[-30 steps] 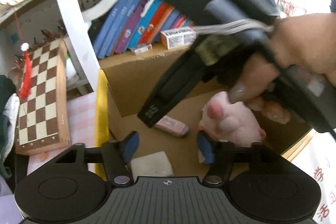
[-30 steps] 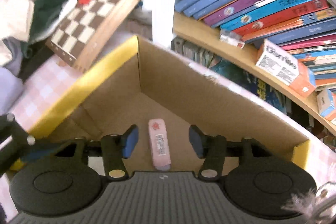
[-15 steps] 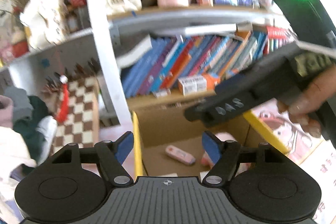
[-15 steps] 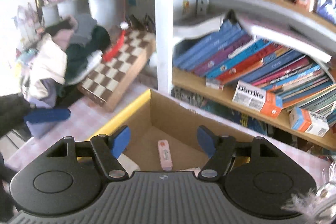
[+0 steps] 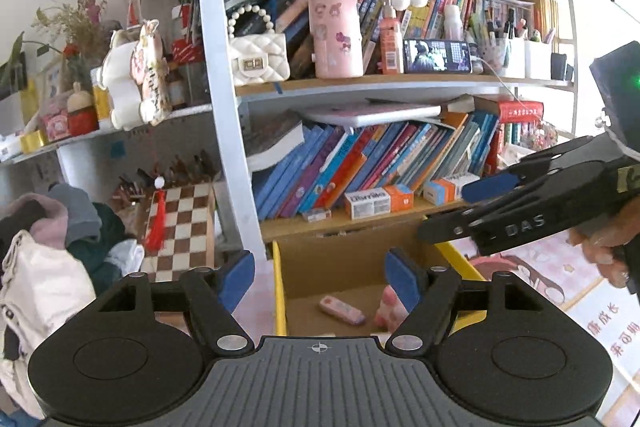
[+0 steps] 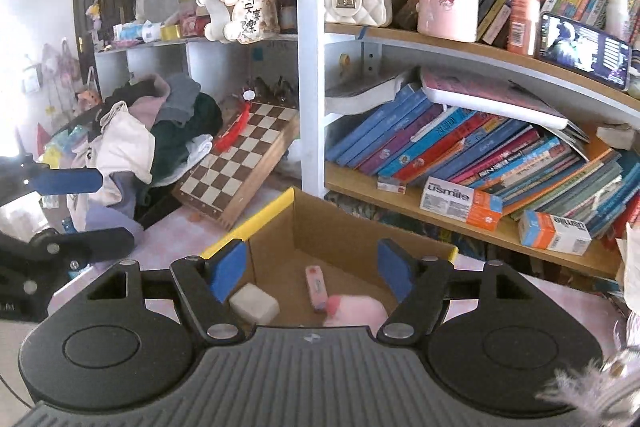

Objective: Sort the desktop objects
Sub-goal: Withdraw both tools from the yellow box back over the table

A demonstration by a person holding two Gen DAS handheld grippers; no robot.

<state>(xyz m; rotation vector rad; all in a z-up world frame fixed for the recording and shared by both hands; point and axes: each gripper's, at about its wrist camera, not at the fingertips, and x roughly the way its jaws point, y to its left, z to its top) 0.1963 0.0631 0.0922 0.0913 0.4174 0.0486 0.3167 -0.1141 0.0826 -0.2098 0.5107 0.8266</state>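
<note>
An open cardboard box [image 5: 278, 287] with a yellow rim [image 6: 264, 219] stands on the pink checked tabletop below the bookshelf. Inside lie a pink eraser-like bar [image 5: 342, 309] [image 6: 316, 285], a pink plush paw [image 5: 390, 311] [image 6: 354, 309] and a white block [image 6: 254, 303]. My left gripper [image 5: 320, 277] hovers above and in front of the box, open, with nothing between its blue pads. My right gripper [image 6: 311, 269] is likewise open and empty over the box. Each shows in the other's view: the right gripper [image 5: 460, 207] held by a hand, the left gripper [image 6: 92, 211] at the left edge.
A folded chessboard [image 6: 240, 163] leans left of the box beside a pile of clothes [image 6: 152, 131]. A white shelf post [image 5: 224, 107] rises behind the box. Slanting books [image 5: 360, 167] and small cartons [image 6: 460, 203] fill the shelf just behind it.
Both grippers have risen and drawn back from inside the box, so the shelves now fill the views. The right gripper's jaws stand wider, and the pink bar lies free on the box floor.
</note>
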